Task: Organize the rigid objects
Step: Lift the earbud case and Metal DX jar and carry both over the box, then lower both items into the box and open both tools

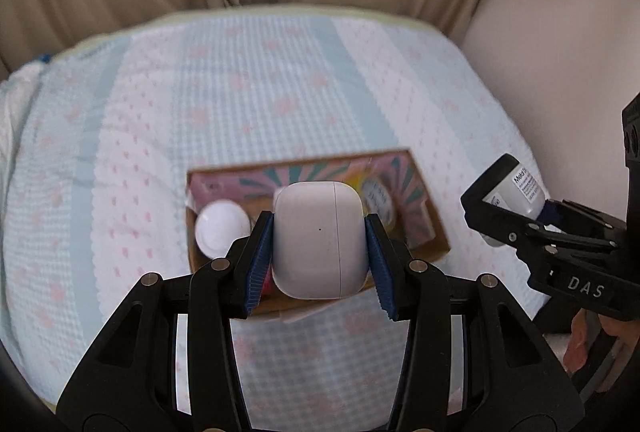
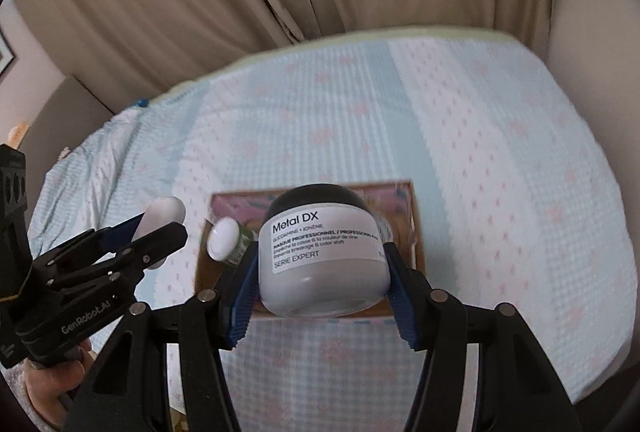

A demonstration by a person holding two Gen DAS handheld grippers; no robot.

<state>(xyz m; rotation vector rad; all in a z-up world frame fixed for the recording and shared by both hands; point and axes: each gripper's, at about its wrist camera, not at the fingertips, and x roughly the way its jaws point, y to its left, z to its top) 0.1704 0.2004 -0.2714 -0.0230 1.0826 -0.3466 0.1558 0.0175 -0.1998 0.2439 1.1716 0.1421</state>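
Left gripper [image 1: 319, 250] clamps a smooth white earbud case [image 1: 320, 242] by its sides (light, likely slippery). Right gripper [image 2: 323, 274] squeezes a grey hair-mask jar [image 2: 322, 256], probably heavier, by its body. Both hang above a cardboard box [image 1: 434, 232] on the bed [image 1: 120, 152].

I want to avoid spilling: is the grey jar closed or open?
Closed: the black lid sits on the grey jar, which the right tongs hold over the box.
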